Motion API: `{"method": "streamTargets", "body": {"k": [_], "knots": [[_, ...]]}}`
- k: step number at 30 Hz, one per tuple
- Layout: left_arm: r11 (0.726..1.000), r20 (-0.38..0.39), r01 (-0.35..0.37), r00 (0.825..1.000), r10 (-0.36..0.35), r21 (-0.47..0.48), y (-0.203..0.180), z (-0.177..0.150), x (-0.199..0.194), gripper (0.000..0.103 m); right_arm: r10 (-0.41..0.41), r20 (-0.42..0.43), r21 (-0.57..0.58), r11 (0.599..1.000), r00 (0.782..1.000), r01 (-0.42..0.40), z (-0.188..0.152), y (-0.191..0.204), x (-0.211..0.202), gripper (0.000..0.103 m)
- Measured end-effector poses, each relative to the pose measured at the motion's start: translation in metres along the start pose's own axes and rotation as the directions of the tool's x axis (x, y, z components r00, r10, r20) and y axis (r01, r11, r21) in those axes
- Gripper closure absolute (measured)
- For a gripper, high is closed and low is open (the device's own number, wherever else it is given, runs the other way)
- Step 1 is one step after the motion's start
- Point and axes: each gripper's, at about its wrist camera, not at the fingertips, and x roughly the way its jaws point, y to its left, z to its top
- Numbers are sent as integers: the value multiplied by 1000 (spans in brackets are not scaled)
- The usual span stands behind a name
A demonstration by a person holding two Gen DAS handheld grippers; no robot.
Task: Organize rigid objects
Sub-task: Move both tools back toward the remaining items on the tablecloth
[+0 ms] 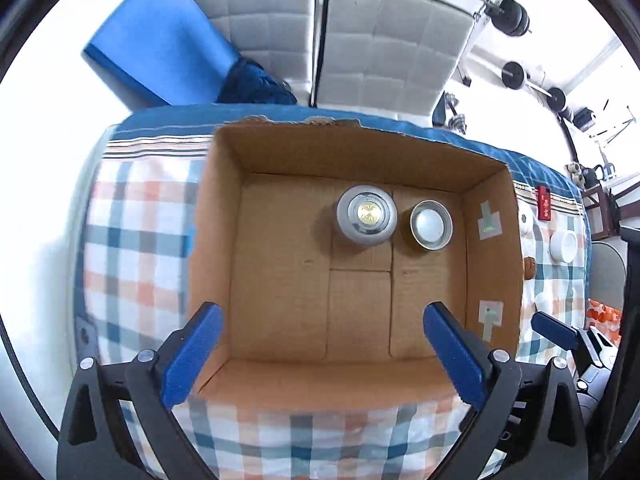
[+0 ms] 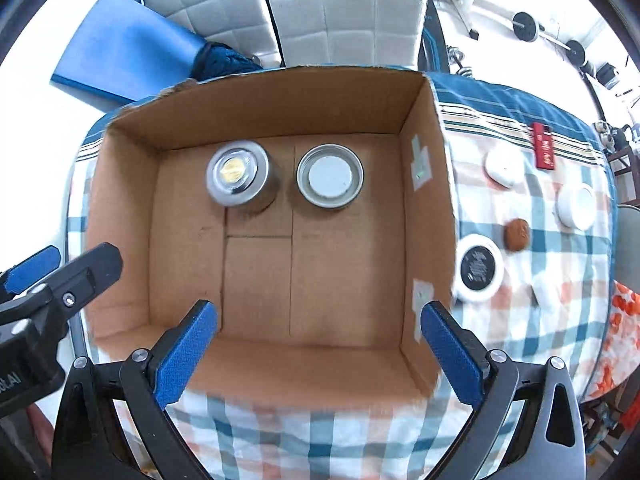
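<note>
Left wrist view looks down into an open cardboard box (image 1: 492,240) standing on a checked tablecloth (image 1: 132,240), with the left gripper (image 1: 322,354) poised above the box's near wall, its blue-padded fingers (image 1: 192,356) spread wide and holding nothing. Two round containers stand side by side near the far wall of the box floor: a taller silver tin (image 1: 367,215) with a gold emblem on its lid, and just beside it to the right a shallower metal tin (image 1: 431,225) with a pale centre. Both lie well ahead of the fingertips, with bare cardboard floor between. Right wrist view shows the right gripper (image 2: 318,350) also over the near wall, fingers parted and empty. Outside the box's right wall, on the cloth, lie a black-lidded jar (image 2: 478,267) closest to the box, a brown disc (image 2: 517,234), two white round pieces (image 2: 505,167) and a red rectangular item (image 2: 544,151).
</note>
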Motion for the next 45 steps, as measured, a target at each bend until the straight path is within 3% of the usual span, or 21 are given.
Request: {"method": "streamTargets", "body": {"k": [8,18,23,27,35,40,45], "knots": [[999,48,-31,998,30,15,3,-35,-44,0,30,59,1,1000,998,-30,-41,-1,-54,0],[1000,97,-9,995,7,17,-15,-59,-82,0,75,114,-20,997,991,-73,-70,-12,-99,0],[998,106,30,994,-36,54,-47,-60,-93,0,97,124,33,994,988,-102,-77,-52,-116,0],[991,100,71,991,-83,115,-93,-53,-92,0,63,130,108,991,990,-77,-76,-107,-124,0],[957,17,94,995,-103,274,-213,-24,-40,0,-65,99,315,949,993,31,-62,-258,-112,0],[929,-81,35,997,-6,369,-278,-5,29,0,-94,39,372,925,995,73,-45,-337,-80,0],[895,-196,9,977,88,446,-319,3,92,0,-70,-16,382,922,997,71,-31,-383,-44,0]]}}
